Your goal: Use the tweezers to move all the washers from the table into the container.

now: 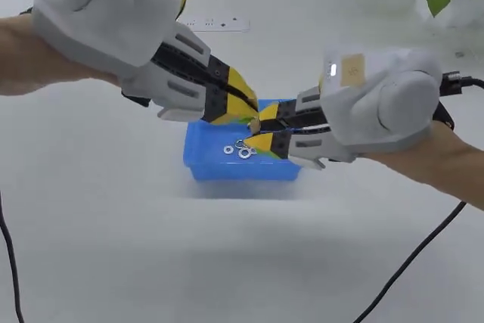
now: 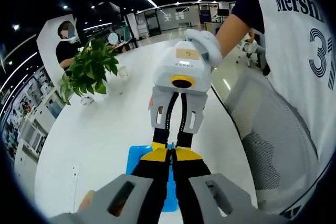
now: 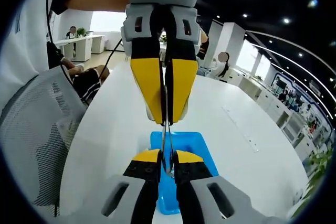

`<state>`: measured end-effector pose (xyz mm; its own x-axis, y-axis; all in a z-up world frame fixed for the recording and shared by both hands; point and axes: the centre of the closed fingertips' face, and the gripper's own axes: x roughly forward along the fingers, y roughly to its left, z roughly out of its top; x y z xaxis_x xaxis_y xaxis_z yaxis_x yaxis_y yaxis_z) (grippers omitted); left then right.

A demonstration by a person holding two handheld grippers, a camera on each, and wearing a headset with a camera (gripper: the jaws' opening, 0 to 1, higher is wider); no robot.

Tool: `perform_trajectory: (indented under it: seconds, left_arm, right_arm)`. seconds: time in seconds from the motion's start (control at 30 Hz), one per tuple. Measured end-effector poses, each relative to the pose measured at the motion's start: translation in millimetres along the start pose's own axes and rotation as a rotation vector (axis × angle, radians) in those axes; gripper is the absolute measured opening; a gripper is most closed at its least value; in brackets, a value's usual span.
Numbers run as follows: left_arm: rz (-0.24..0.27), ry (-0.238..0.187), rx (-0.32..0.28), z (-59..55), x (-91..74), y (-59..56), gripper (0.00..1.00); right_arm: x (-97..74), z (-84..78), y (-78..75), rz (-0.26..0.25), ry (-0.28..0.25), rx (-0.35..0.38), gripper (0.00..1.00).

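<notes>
Several washers [image 1: 243,153]: lying inside the blue container [image 1: 203,168], near its middle.
Tweezers [image 3: 165,135]: hanging over the container, spanning between the two claws.
Left claw [image 1: 248,110]: pinching narrow on one end of the tweezers.
Right claw [image 1: 262,127]: gripping narrow on the other end, just above the washers.
Bench [image 1: 113,232]: carrying the container well in from its near edge.
Progress: seemingly running late in the task; whether more washers are waiting on the bench cannot be told.
</notes>
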<state>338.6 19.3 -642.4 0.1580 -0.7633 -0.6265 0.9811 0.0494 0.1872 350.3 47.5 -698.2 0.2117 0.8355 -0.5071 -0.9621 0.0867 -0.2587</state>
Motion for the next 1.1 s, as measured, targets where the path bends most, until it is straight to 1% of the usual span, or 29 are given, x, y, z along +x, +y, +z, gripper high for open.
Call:
perform_trajectory:
  seconds: [0.07,0.1,0.23,0.27,0.33,0.53,0.63,0.7,0.73,0.8,0.87,0.93,1.0,1.1]
  left_arm:
    - [0.007,-0.002,-0.005,-2.3,0.7,5.2,0.06]
    - [0.008,-0.003,-0.010,-3.8,1.5,8.1,0.06]
    - [0.018,-0.005,-0.023,-8.9,5.4,19.4,0.06]
    - [0.021,-0.006,-0.027,-9.7,6.4,21.7,0.06]
    - [0.023,-0.004,-0.033,-12.6,10.0,26.7,0.06]
    - [0.000,0.005,-0.055,-25.7,26.1,36.0,0.06]
    - [-0.009,0.006,-0.067,-30.2,33.5,38.7,0.06]
    - [-0.014,-0.001,-0.093,-33.2,38.0,40.8,0.06]
    - [-0.015,-0.002,-0.096,-34.8,39.5,41.9,0.06]
    - [-0.020,0.007,-0.106,-39.3,43.1,41.6,0.06]
    - [-0.034,0.019,-0.113,-43.8,46.3,39.0,0.06]
    - [-0.037,0.028,-0.113,-49.6,49.8,38.3,0.06]
    - [-0.040,0.028,-0.122,-47.0,48.1,37.1,0.06]
    - [-0.039,0.031,-0.129,-47.8,48.8,35.4,0.06]
  right_arm:
    - [3.6,-1.5,-5.4,-0.001,0.002,0.001,0.10]
    - [6.3,-3.9,-11.4,-0.001,0.004,0.001,0.10]
    - [11.8,-8.9,-19.7,-0.005,0.010,0.001,0.10]
    - [15.4,-13.2,-25.0,-0.008,0.011,0.006,0.10]
    - [19.3,-18.3,-30.2,-0.011,0.013,0.014,0.10]
    - [26.1,-33.8,-31.7,-0.004,0.040,0.037,0.10]
    - [28.3,-41.8,-32.8,0.001,0.050,0.051,0.10]
    - [30.1,-46.6,-33.4,0.005,0.053,0.070,0.10]
    - [31.1,-48.3,-33.5,0.007,0.055,0.075,0.10]
    - [34.3,-53.1,-32.0,0.015,0.064,0.076,0.10]
    - [37.9,-56.8,-28.1,0.029,0.067,0.090,0.10]
    - [40.4,-60.1,-26.1,0.029,0.073,0.086,0.10]
    - [41.7,-62.1,-24.8,0.031,0.073,0.098,0.10]
    - [42.3,-65.1,-24.7,0.033,0.079,0.101,0.10]
